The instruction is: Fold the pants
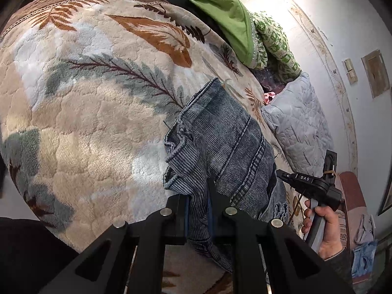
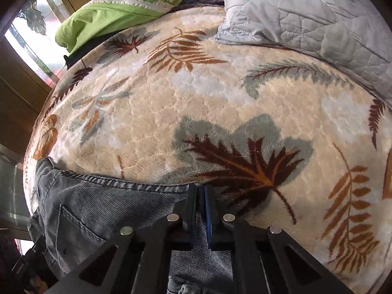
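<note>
I have the faded blue-grey ribbed denim pants (image 1: 220, 147) pinched in both tools: my left gripper (image 1: 198, 196) is clamped on a bunched fold of the cloth, and my right gripper (image 2: 201, 196) has its jaws closed on the stitched top edge of the pants, near a back pocket. The pants lie on the plush cream blanket with brown and grey leaf prints (image 2: 196, 98), at its near edge, well apart from the pale grey quilted pillow (image 2: 306, 12) and the bright green cloth bundle (image 2: 98, 22) at the blanket's far side. My worry is the right grip: it looks like a thin bite right at the hem, so I judge it could slip out if I pull the two tools apart to stretch the cloth. The left bite holds a crumpled wad, which could carry a crease or twist into the fold. Much is hidden from me: the legs drop below both views at the blanket's near edge, so I cannot tell how they lie or whether they hang off. My right hand (image 1: 323, 227) shows only partly in the left view.
</note>
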The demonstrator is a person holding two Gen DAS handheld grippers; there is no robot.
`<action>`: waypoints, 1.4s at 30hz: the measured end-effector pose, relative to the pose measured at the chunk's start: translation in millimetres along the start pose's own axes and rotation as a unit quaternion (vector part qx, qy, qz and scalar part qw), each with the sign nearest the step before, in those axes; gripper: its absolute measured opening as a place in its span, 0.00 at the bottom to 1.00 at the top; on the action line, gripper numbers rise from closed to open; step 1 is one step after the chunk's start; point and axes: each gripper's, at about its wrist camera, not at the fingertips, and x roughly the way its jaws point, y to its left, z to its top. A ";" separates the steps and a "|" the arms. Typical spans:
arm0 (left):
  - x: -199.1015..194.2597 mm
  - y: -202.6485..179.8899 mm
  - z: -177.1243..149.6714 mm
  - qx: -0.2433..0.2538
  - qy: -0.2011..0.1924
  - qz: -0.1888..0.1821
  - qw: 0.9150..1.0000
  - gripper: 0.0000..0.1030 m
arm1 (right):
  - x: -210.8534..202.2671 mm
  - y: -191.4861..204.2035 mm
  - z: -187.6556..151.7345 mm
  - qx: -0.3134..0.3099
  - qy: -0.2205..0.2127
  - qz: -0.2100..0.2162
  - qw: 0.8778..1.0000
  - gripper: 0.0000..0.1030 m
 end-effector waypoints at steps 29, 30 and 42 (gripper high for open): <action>-12.8 -46.7 -4.0 0.087 -0.042 0.051 0.994 0.11 | -82.9 -67.3 -96.7 0.147 -0.090 0.144 0.975 0.67; -17.0 -57.4 -5.0 0.106 -0.051 0.052 0.992 0.11 | -100.0 -68.0 -106.5 0.137 -0.108 0.141 0.974 0.67; -46.6 -208.0 -52.5 0.334 -0.096 0.021 0.938 0.09 | -206.9 -155.9 -288.1 0.236 -0.255 0.252 0.903 0.67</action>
